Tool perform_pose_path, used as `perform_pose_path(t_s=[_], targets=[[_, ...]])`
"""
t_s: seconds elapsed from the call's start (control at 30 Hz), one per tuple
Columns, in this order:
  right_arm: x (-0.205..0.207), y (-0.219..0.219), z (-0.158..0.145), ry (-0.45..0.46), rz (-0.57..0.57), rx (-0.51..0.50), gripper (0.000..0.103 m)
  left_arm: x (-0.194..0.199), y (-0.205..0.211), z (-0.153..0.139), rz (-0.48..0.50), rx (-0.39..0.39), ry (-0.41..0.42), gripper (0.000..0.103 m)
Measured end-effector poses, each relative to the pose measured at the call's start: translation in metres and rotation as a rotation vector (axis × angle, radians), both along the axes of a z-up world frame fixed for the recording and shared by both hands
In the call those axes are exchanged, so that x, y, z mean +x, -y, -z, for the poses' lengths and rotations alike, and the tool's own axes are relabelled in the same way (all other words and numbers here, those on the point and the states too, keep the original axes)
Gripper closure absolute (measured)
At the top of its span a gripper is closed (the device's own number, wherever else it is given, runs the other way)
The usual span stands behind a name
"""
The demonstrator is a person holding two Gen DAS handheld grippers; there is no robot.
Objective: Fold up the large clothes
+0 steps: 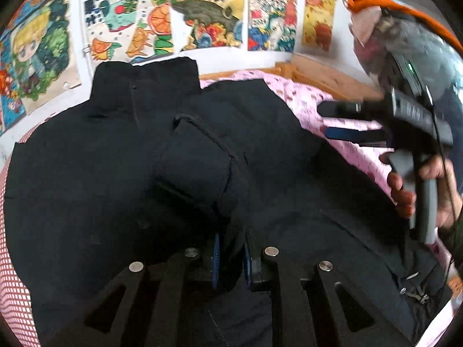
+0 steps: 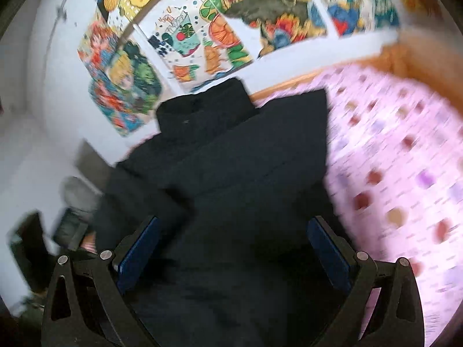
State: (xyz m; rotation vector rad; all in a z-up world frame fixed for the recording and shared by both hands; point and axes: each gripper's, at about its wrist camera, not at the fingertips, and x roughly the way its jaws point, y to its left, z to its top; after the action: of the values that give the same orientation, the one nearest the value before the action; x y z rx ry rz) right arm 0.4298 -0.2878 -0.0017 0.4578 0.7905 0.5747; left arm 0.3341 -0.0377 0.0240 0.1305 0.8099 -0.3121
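**One sleeve folded in, left hand pinching the hem**

Nearest the left wrist camera, the left gripper (image 1: 231, 256) has its jaws drawn almost together with a ridge of black cloth caught between the blue pads. It grips the near edge of the jacket (image 1: 121, 159), probably so that part can be lifted or carried over in a fold.

The right gripper (image 2: 231, 248) hangs over the near part of the jacket with its jaws spread wide and nothing between them. It looks ready to take a second hold, though its picture is blurred.

The jacket lies spread on the bed, collar (image 1: 147, 81) towards the wall. One sleeve (image 1: 202, 156) lies folded across the chest, which narrows the shape. The jacket seems partly folded, with more to do.

Beyond it the pink bedsheet (image 1: 292, 92) shows bare on the right, with a wooden bed frame (image 1: 321, 72) behind. Colourful drawings (image 1: 205, 11) cover the white wall.
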Motion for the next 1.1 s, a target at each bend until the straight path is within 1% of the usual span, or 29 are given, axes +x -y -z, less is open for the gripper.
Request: perform_pose_path(t_s=[0.03, 0.1, 0.13, 0.17, 0.2, 0.23, 0.27, 0.4, 0.47, 0.5, 0.53, 0.63, 0.73, 0.8, 0.83, 0.87, 0.9, 0.93, 0.97, 1.0, 1.03, 1.07, 1.1], targets=[[0.000, -0.002, 0.005, -0.016, -0.014, 0.037, 0.003, -0.002, 0.004, 0.004, 0.012, 0.012, -0.002, 0.089], [0.002, -0.009, 0.015, -0.053, -0.043, 0.111, 0.003, -0.001, 0.007, 0.006, 0.030, 0.016, -0.013, 0.084], [0.002, -0.015, 0.019, -0.068, -0.053, 0.128, 0.003, 0.000, 0.008, 0.007, 0.038, 0.014, -0.020, 0.073], [0.003, -0.019, 0.023, -0.084, -0.066, 0.147, 0.003, -0.003, 0.009, 0.007, 0.049, 0.004, -0.024, 0.057], [0.003, -0.025, 0.027, -0.104, -0.079, 0.169, 0.003, -0.005, 0.009, 0.006, 0.051, -0.001, -0.019, 0.044], [0.003, -0.027, 0.030, -0.116, -0.088, 0.189, 0.003, -0.007, 0.009, 0.004, 0.051, -0.005, -0.002, 0.030], [0.003, -0.030, 0.034, -0.132, -0.095, 0.209, 0.003, -0.014, 0.010, 0.002, 0.058, -0.004, 0.029, 0.023], [0.000, -0.042, 0.047, -0.179, -0.120, 0.277, 0.003, -0.024, 0.011, -0.007, 0.088, 0.010, 0.085, 0.022], [-0.002, -0.045, 0.052, -0.199, -0.126, 0.288, 0.003, -0.030, 0.006, -0.014, 0.074, 0.001, 0.118, 0.020], [-0.002, -0.047, 0.054, -0.209, -0.122, 0.278, 0.003, -0.031, 0.002, -0.017, 0.068, -0.010, 0.124, 0.018], [-0.003, -0.050, 0.057, -0.219, -0.115, 0.255, 0.003, -0.033, -0.004, -0.021, 0.055, -0.028, 0.133, 0.016], [-0.006, -0.062, 0.061, -0.240, -0.099, 0.138, 0.003, -0.034, -0.022, -0.028, 0.010, -0.061, 0.138, 0.012], [-0.012, -0.077, 0.061, -0.255, -0.091, 0.043, 0.004, -0.037, -0.053, -0.036, -0.078, -0.082, 0.142, 0.011], [-0.017, -0.090, 0.059, -0.259, -0.099, -0.023, 0.010, -0.037, -0.073, -0.041, -0.154, -0.087, 0.161, 0.011], [-0.018, -0.095, 0.058, -0.258, -0.109, -0.048, 0.021, -0.039, -0.089, -0.045, -0.216, -0.089, 0.185, 0.011], [-0.021, -0.102, 0.056, -0.253, -0.131, -0.078, 0.030, -0.040, -0.101, -0.047, -0.262, -0.089, 0.200, 0.010], [-0.025, -0.108, 0.053, -0.244, -0.152, -0.101, 0.034, -0.041, -0.111, -0.049, -0.301, -0.087, 0.210, 0.010], [-0.028, -0.111, 0.050, -0.236, -0.158, -0.113, 0.041, -0.042, -0.119, -0.050, -0.329, -0.085, 0.216, 0.009], [-0.030, -0.114, 0.047, -0.223, -0.162, -0.127, 0.055, -0.043, -0.130, -0.052, -0.370, -0.081, 0.226, 0.009], [-0.034, -0.117, 0.041, -0.205, -0.157, -0.151, 0.064, -0.044, -0.140, -0.053, -0.404, -0.075, 0.236, 0.009], [-0.035, -0.117, 0.036, -0.192, -0.149, -0.171, 0.078, -0.045, -0.146, -0.054, -0.422, -0.072, 0.241, 0.009], [-0.037, -0.117, 0.029, -0.167, -0.139, -0.195, 0.091, -0.045, -0.155, -0.055, -0.449, -0.068, 0.244, 0.009], [-0.036, -0.114, 0.023, -0.146, -0.133, -0.204, 0.094, -0.045, -0.161, -0.055, -0.464, -0.067, 0.244, 0.009]])
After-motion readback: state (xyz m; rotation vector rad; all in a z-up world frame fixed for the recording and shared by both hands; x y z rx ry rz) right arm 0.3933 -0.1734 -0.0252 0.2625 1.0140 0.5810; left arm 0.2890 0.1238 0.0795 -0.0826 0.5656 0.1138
